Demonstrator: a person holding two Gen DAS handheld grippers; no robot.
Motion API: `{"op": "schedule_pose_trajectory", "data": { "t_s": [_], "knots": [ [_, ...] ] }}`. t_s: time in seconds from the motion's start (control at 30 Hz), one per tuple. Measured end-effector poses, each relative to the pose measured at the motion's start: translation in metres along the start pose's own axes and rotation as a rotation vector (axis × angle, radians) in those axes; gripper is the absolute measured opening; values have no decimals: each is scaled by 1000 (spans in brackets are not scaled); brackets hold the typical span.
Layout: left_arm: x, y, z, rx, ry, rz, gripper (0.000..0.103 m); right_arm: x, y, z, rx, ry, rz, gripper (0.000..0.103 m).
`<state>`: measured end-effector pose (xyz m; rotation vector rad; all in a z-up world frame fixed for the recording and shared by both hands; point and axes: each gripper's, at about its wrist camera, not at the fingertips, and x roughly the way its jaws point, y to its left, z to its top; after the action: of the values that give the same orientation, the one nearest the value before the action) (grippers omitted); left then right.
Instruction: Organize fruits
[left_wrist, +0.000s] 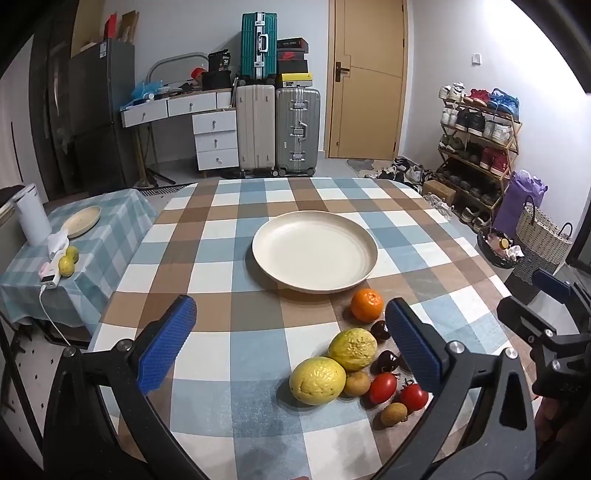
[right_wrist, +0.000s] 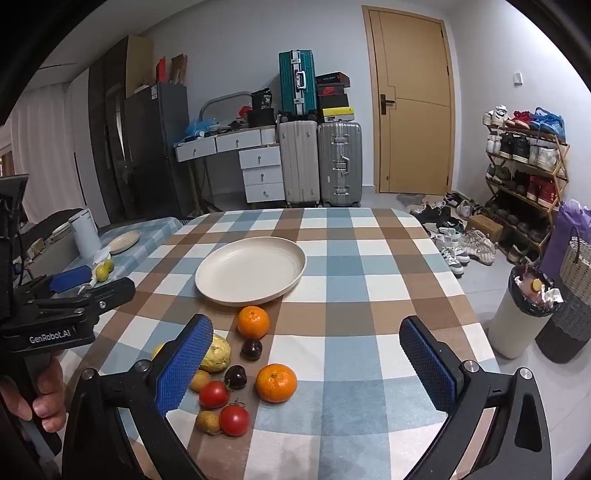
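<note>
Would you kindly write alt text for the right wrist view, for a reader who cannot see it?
An empty cream plate sits on a checked table, with oranges, tomatoes, dark plums and yellow fruits grouped in front of it. The right tool hovers open over the fruit, holding nothing, with the left tool at the left edge. Suitcases, a door and a shoe rack stand behind.

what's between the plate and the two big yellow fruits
One orange, just off the plate rim, with a dark cherry behind it toward the yellow fruits; clearest in the left wrist view.
</note>
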<state>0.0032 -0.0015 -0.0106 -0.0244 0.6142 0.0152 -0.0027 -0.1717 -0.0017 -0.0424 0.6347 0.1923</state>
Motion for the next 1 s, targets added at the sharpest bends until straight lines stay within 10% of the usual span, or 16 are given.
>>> {"op": "schedule_pose_trajectory", "data": {
  "t_s": [1.0],
  "knots": [
    [-2,0,-5,15,-7,-8,102,2,-8,-4,24,15,-16,103]
  ]
}}
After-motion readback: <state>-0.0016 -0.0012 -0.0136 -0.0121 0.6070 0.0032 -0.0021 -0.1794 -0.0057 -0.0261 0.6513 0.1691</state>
